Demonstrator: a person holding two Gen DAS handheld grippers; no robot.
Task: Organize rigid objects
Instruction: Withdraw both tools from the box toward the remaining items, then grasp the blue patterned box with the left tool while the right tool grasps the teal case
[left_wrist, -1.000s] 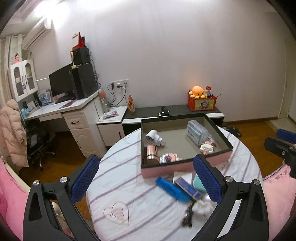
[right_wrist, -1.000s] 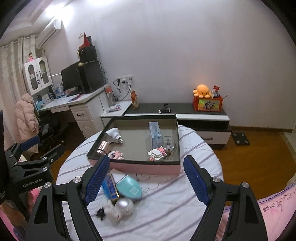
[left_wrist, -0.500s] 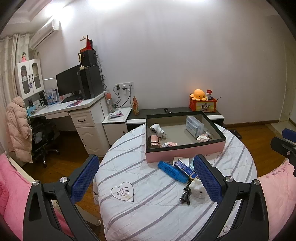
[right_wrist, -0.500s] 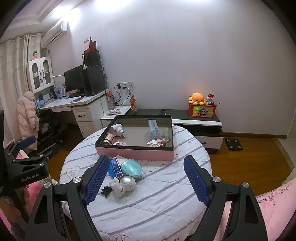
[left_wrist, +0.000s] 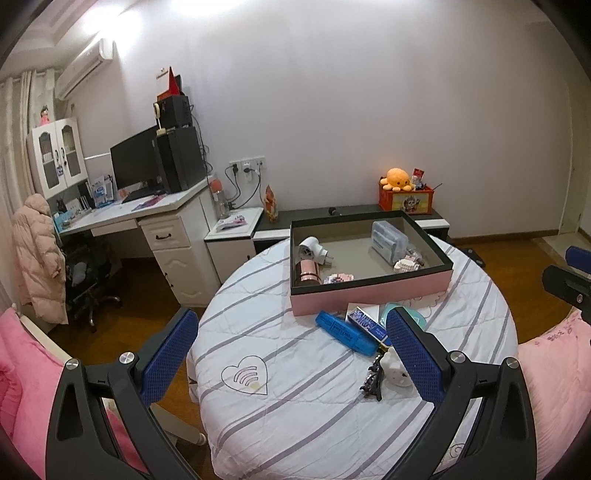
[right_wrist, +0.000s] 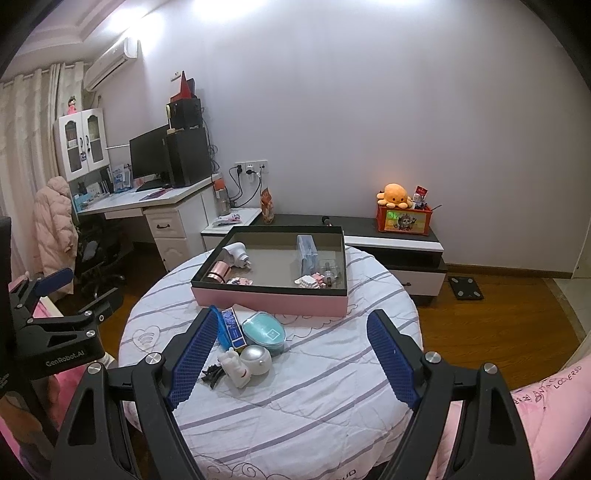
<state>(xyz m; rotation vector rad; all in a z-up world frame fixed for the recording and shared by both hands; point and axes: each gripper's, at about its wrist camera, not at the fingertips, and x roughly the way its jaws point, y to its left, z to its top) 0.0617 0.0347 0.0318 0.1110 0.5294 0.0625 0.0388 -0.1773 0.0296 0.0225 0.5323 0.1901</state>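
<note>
— What do you have in front of you?

— I'm looking over a round table with a striped white cover. Toward its far side sits a shallow pink box with a dark rim. Inside it, on the left, I see a white plug adapter and a copper-coloured cylinder lying just in front of it; on the right a clear plastic case and some small block figures.

— And outside the box?

— A loose cluster lies on the cloth just in front of its near wall: a blue marker, a dark blue patterned packet beside it, a teal oval case, a silver round jar, a white figurine touching the jar, and a black hair clip next to the figurine.

— How are your grippers?

— My left gripper hangs above the near-left part of the table, fingers spread wide, nothing between them. My right gripper hovers over the near edge, fingers likewise wide apart and empty; its left finger overlaps the marker and hair clip in the picture, but I can't tell that it touches either. Both stand short of the cluster.

— Anything else?

— A desk with a monitor stands at the left wall, and an orange plush octopus sits on a red box on the low cabinet behind.
</note>
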